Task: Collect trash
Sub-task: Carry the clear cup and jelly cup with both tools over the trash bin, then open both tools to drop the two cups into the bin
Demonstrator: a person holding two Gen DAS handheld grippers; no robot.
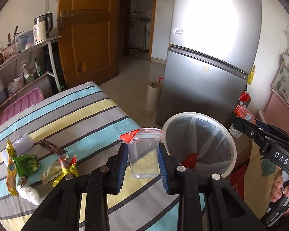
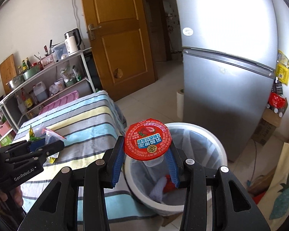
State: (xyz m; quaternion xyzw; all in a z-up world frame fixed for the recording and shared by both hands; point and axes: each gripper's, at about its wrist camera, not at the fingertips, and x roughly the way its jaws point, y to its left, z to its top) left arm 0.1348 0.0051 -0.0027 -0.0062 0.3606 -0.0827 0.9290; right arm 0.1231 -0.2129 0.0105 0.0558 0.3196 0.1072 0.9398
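Observation:
My left gripper [image 1: 143, 151] is shut on a clear plastic cup [image 1: 143, 159] whose red foil lid is peeled back. It hangs over the edge of the striped cloth [image 1: 77, 113], just left of the white lined trash bin [image 1: 183, 115]. My right gripper [image 2: 147, 154] is shut on a cup with a red strawberry lid [image 2: 148, 138], directly above the bin [image 2: 212, 134]. A red wrapper [image 1: 190, 159] and a pale tissue [image 2: 160, 189] lie inside the bin. Several wrappers remain on the cloth, among them a green one [image 1: 27, 163] and a yellow packet [image 1: 10, 171].
A silver fridge [image 1: 212, 67] stands right behind the bin, with a paper roll [image 1: 153, 96] on the floor beside it. A shelf with a kettle [image 1: 42, 28] lines the left wall next to a wooden door [image 1: 86, 38]. A pineapple-print cloth [image 2: 279, 188] sits to the right.

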